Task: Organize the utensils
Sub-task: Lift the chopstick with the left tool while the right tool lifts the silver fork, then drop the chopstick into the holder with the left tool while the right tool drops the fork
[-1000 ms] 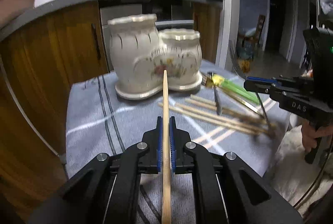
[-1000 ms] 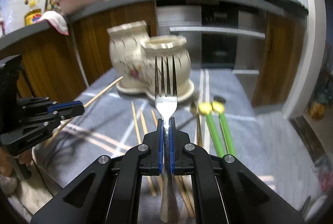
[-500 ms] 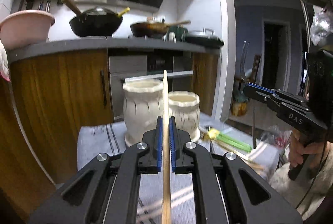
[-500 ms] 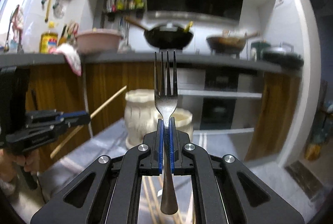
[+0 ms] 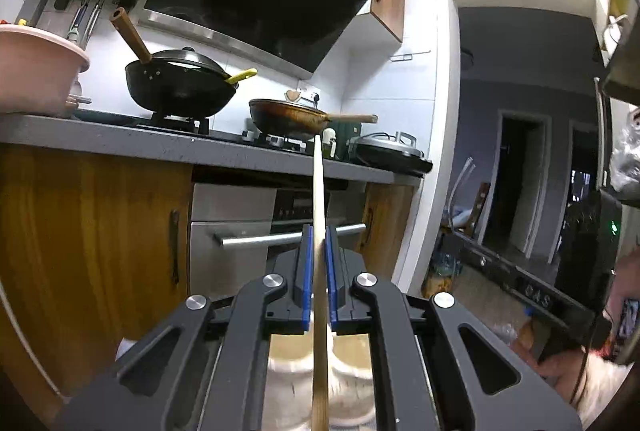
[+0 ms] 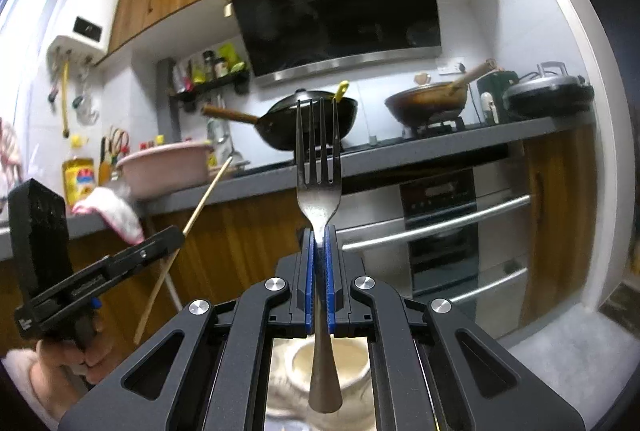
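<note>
Left hand-held gripper (image 5: pixel 318 271): clenched mid-shaft on chopstick (image 5: pixel 317 191), light, stiff, upright. Right hand-held gripper (image 6: pixel 319 271): clenched on fork (image 6: pixel 319 191) neck; steel, slippery. Both raised, seemingly above the blurred holder (image 6: pixel 320 363).

a wooden chopstick (image 5: pixel 319 231) is being clamped upright between the blue pads (image 5: pixel 306 271) of the left gripper (image 5: pixel 319 243), its tip reaching up past the grey counter (image 5: pixel 120 141). a cream holder (image 5: pixel 304 367) is being glimpsed, blurred, below the jaws. the right gripper (image 5: pixel 532 291) is being held at the right edge, its jaws hidden.
</note>
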A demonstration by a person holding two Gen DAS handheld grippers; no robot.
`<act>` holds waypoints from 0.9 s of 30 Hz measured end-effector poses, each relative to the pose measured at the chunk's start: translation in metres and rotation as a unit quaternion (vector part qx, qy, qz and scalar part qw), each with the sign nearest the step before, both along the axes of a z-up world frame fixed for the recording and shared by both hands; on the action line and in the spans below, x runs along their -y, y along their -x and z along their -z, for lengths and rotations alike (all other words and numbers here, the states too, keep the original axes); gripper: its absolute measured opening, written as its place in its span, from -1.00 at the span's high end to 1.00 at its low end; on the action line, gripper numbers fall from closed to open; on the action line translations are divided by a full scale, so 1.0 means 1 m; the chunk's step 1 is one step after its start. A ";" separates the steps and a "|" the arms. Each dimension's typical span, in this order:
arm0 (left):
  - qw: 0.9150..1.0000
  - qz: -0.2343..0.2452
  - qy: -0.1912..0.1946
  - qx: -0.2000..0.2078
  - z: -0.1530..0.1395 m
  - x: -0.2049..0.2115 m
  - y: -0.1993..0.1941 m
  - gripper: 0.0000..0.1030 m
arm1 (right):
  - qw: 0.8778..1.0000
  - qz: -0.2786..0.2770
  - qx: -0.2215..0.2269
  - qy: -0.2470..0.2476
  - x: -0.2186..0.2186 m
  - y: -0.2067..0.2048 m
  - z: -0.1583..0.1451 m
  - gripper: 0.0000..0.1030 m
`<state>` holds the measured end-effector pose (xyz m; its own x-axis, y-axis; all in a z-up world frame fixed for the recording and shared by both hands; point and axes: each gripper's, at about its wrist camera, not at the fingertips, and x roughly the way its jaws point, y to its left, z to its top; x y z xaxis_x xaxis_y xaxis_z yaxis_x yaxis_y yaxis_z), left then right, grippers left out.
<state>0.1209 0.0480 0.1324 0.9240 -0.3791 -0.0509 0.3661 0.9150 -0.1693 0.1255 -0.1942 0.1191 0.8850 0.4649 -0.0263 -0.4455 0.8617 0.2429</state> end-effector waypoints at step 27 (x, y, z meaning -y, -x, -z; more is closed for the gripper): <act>0.997 -0.056 -0.045 -0.025 0.044 0.009 -0.053 0.88 | 0.997 -0.004 -0.071 0.021 -0.022 -0.053 0.051 0.89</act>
<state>0.1739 0.0392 0.0880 0.9556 -0.2660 -0.1269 0.2545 0.9619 -0.0996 0.1784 -0.1719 0.0676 0.8674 0.4677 -0.1698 -0.4160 0.8689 0.2683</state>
